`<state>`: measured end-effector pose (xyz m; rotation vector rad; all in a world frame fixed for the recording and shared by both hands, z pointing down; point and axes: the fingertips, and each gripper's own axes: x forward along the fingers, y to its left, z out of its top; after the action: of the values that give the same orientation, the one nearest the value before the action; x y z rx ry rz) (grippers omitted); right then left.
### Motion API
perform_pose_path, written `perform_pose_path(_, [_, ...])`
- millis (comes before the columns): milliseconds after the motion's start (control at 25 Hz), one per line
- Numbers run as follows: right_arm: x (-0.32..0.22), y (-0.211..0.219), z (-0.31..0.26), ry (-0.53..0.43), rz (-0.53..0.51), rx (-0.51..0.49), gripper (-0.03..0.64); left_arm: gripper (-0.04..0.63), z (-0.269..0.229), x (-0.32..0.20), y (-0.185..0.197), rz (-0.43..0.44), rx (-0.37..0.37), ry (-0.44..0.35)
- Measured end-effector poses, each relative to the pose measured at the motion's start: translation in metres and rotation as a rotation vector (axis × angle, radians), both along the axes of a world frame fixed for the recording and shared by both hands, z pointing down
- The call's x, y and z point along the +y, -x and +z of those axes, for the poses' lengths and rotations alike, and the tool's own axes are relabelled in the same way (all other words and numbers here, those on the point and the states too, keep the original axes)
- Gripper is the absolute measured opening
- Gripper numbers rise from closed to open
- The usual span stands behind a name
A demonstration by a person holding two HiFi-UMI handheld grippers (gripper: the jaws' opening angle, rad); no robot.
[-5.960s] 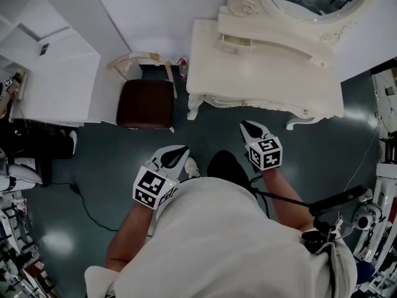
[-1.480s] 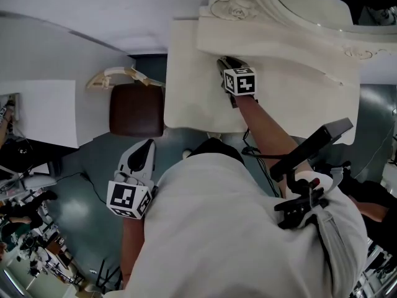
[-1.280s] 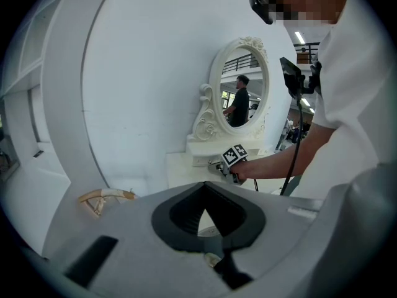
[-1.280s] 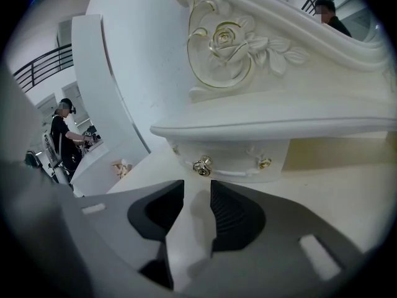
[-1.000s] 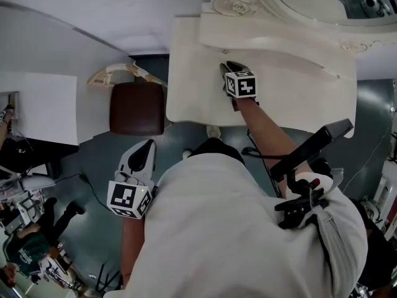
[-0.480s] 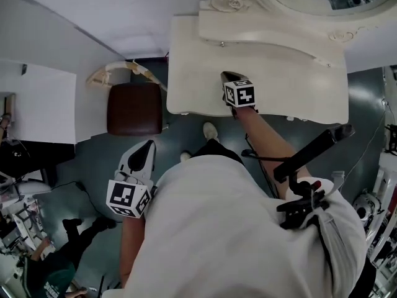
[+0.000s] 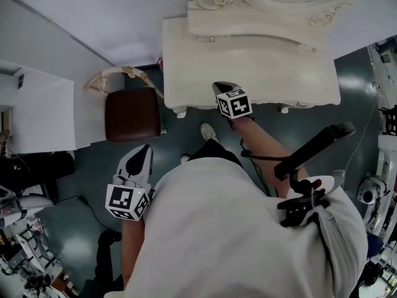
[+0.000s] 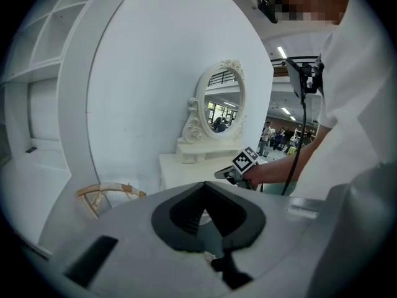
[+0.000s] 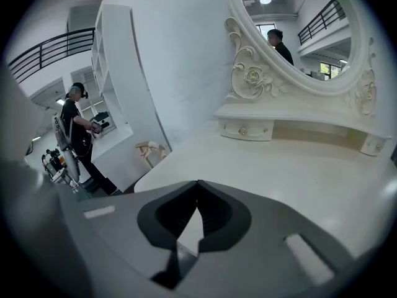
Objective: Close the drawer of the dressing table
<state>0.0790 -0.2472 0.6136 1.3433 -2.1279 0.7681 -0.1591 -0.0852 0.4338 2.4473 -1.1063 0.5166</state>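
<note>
The cream dressing table point(image 7: 273, 67) stands at the top of the head view. Its small drawer point(image 7: 211, 40) with a round knob sits flush in the raised back shelf, and shows again as the drawer point(image 9: 243, 130) in the right gripper view. My right gripper point(image 7: 218, 87) hovers over the table's front edge, shut and empty, well short of the drawer. Its tips point(image 9: 198, 182) meet above the bare tabletop point(image 9: 291, 179). My left gripper point(image 7: 145, 149) hangs over the floor beside my body, tips point(image 8: 203, 184) together, holding nothing.
An oval mirror point(image 9: 298, 30) in a carved frame rises behind the drawer. A brown-seated chair point(image 7: 132, 115) stands left of the table against the white wall. A white shelf unit point(image 7: 37, 110) is further left. Dark floor lies between me and the table.
My right gripper has drawn back from the drawer at the back shelf to the table's front edge and its jaws have closed. The drawer, sticking out at first, now sits flush.
</note>
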Motion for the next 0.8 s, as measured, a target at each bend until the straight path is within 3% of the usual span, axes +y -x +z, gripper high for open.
perform_pose_path(800, [0.135, 0.079, -0.060, -0.087, -0.096, 0.067, 0.000, 0.003, 0.014, 0.086, 0.066, 0.078, 0.043, -0.015])
